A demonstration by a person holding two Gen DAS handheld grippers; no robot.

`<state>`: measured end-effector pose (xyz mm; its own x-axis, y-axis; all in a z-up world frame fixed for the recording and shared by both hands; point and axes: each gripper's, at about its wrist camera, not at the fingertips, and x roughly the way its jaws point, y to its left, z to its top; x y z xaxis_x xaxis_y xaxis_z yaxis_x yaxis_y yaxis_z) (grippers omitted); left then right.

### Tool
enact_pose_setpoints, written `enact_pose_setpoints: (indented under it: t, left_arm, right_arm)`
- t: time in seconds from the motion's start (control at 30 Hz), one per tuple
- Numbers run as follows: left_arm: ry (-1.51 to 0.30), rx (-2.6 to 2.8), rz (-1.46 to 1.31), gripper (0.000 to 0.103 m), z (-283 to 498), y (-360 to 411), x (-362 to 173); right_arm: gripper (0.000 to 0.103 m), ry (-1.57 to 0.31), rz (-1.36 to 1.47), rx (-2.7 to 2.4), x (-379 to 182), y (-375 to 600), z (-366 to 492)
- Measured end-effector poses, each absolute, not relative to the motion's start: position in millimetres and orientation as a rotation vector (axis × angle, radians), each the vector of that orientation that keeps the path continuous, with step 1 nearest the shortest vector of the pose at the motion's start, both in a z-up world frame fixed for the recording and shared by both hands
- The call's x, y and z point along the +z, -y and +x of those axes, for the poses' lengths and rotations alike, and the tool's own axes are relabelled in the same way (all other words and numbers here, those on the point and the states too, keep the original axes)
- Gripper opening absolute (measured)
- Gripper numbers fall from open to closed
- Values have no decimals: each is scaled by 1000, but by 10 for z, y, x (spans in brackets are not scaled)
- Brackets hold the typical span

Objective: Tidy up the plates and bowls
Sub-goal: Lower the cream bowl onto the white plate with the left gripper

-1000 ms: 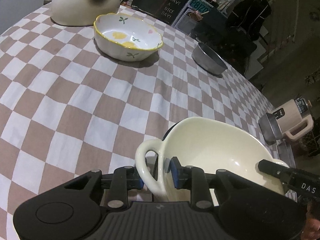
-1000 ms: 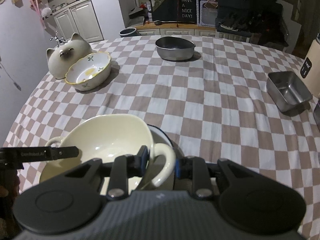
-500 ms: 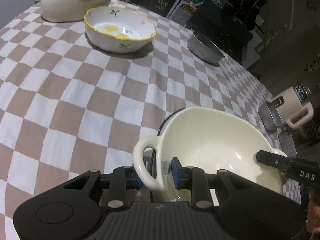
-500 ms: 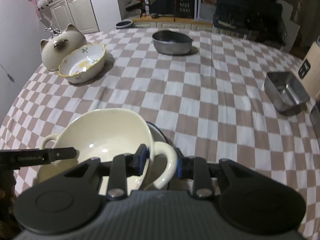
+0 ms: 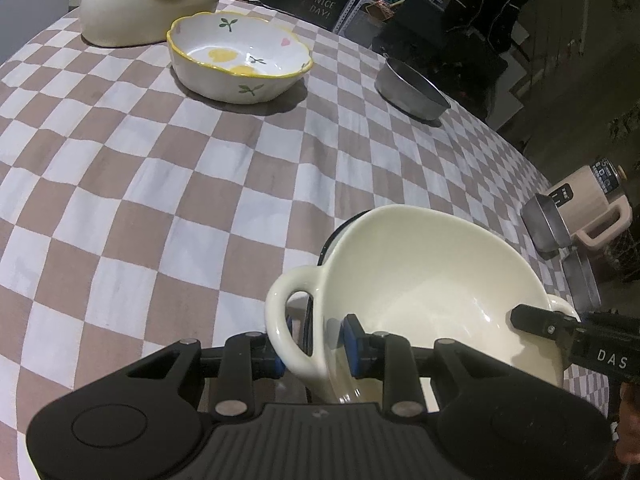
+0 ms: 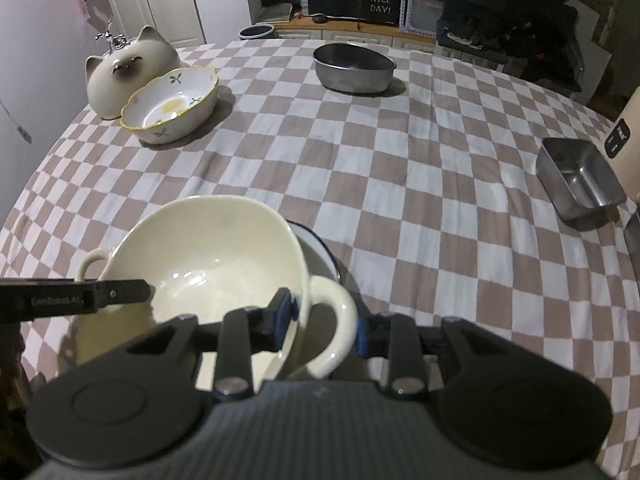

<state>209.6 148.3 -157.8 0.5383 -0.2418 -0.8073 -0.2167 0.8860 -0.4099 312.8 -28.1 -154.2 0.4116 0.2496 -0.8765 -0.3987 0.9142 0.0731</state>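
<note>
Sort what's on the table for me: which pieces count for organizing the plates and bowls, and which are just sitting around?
Part of the job:
- cream two-handled bowl
- blue-rimmed dish under it
- floral bowl
- round steel bowl
- square steel container

Just lying about:
- cat-shaped ceramic jar
- beige appliance at the table edge

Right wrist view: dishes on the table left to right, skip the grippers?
Cat-shaped jar → flower-print bowl → cream two-handled bowl, nearest the camera → round steel bowl, at the far edge → square steel container.
</note>
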Motion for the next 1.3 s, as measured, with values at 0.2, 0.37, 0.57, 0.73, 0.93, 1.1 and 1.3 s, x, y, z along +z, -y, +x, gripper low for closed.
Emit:
enact_pose_setpoints:
  t: [0.2, 0.37, 0.57, 0.73, 0.93, 1.1, 1.3]
  left_arm:
    - [-1010, -24, -471, 29, 2098, -1454, -1547]
    - [-989, -39, -447, 29, 2093, -1425, -1502]
    - [-985, -37, -433, 30, 2097, -1424, -1489]
    - [-994, -41, -413, 30, 2095, -1402, -1485]
    - [-1010, -41, -396, 30, 2110, -1382, -1481]
    - [-1025, -45, -385, 30, 2113, -1364, -1477]
    - [-1036, -44, -372, 31, 2103, -1349, -1473]
  right_arm:
    - [40, -1107, -157, 404, -1592, 288, 3163]
    - [44, -1116, -308, 390, -1705, 128, 3090]
    - [38, -1062, -353, 423, -1645, 85, 3037]
    - [38, -1055, -352, 428, -1622, 63, 3039]
    - [39, -1059, -348, 425, -1631, 75, 3046]
    - [44, -1105, -351, 394, -1685, 111, 3059]
    - [45, -1138, -305, 408, -1692, 202, 3038]
